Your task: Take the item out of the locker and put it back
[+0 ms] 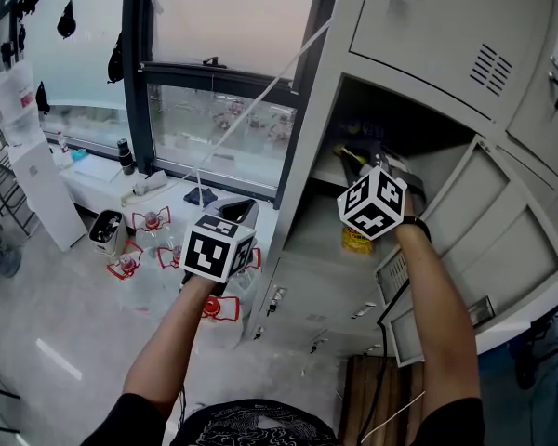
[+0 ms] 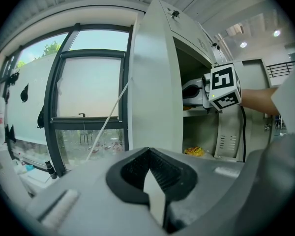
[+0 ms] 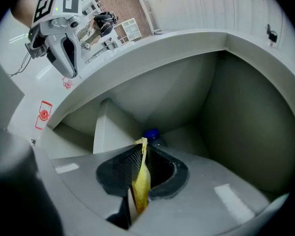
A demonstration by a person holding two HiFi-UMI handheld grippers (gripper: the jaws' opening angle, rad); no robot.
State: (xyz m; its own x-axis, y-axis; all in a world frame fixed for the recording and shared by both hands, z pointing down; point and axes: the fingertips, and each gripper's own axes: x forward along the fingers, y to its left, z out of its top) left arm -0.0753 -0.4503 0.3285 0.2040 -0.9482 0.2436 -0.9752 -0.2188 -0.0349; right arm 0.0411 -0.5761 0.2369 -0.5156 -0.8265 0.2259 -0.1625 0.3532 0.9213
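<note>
The grey locker (image 1: 418, 26) has one compartment open, its door (image 1: 502, 221) swung to the right. My right gripper (image 1: 370, 162) reaches into that compartment just above the inner shelf (image 1: 325, 170). Its jaws are shut on a thin yellow packet (image 3: 141, 181), which stands edge-on between the pads. A second yellow packet (image 1: 357, 241) lies on the compartment floor below the shelf. My left gripper (image 1: 234, 212) hangs outside the locker to the left, shut, with nothing in it (image 2: 155, 183). From the left gripper view, the right gripper (image 2: 196, 90) shows inside the locker opening.
A blue-capped bottle (image 3: 150, 134) lies deep on the shelf ahead of the right jaws. A window (image 1: 223, 82) with a dangling cord is to the left. Red-and-white objects (image 1: 152, 221) and a black bin (image 1: 105, 230) are on the floor below it. Closed locker doors surround the open one.
</note>
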